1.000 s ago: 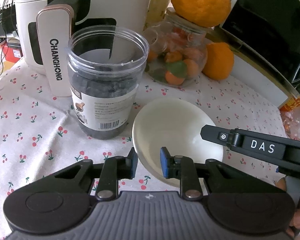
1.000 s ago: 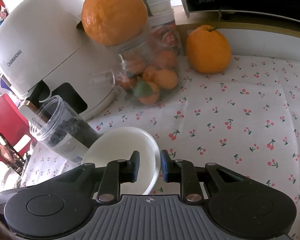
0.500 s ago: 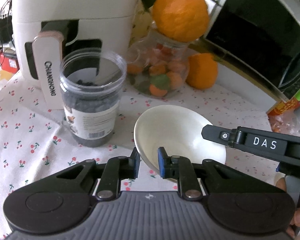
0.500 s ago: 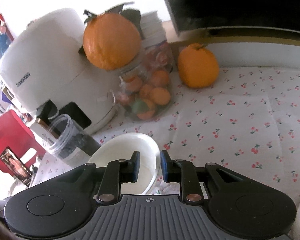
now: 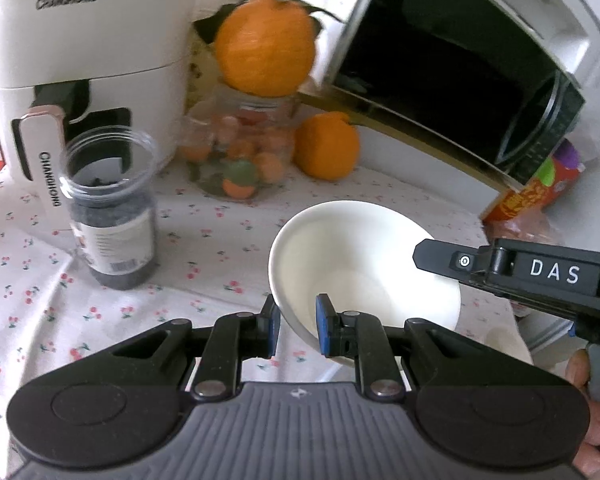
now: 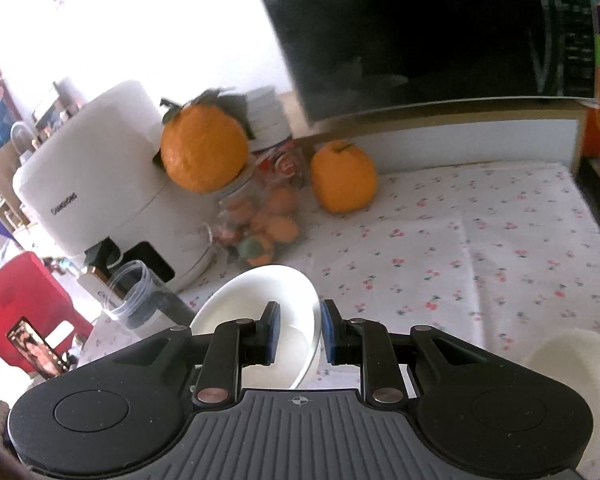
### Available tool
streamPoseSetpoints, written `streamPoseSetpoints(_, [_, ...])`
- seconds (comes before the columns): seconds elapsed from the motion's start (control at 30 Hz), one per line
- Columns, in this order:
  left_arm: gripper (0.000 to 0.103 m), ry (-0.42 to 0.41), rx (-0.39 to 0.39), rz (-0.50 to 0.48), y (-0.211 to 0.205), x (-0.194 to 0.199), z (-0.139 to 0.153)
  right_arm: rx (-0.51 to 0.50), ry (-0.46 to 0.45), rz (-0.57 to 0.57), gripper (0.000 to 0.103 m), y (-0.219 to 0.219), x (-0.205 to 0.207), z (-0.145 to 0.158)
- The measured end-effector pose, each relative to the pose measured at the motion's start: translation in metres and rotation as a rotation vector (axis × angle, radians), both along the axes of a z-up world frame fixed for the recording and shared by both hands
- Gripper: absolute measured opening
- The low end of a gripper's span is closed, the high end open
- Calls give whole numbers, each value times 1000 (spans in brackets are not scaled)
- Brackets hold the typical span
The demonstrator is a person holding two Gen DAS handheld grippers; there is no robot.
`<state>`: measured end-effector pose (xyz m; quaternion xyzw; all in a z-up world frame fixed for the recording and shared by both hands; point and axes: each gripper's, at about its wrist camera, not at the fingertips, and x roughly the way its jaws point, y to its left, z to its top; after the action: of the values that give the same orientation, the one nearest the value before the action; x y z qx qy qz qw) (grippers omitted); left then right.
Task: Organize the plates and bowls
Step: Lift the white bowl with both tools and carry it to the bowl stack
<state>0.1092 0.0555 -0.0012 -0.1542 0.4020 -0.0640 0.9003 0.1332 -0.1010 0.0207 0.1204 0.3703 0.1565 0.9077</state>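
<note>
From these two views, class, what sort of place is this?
Probably a home kitchen: a white Changhong air fryer, a black-doored microwave oven and a white ceramic bowl over a cherry-print tablecloth.

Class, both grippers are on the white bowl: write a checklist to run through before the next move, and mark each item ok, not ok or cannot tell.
1. Left gripper straddles the white bowl's near rim: ok.
2. Right gripper straddles the opposite rim: ok.
3. Pads actually pressing the rim: cannot tell.
4. Bowl level: not ok, it is tilted.
5. Bowl apart from the open plastic jar: ok.
6. Set-down spot: cannot tell; a second white dish shows only partly at the right edge.
</note>
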Motion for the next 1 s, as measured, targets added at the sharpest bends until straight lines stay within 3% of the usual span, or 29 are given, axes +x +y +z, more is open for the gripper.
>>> streamPoseSetpoints(0.53, [17,-76,4,-135,-54,-22,15,41,-7,-125,22,-71,-42,10])
streamPoseSetpoints(1.0, [17,-77,-43,-210,-113,-19,8,29,6,-249,22,-137,-55,-1])
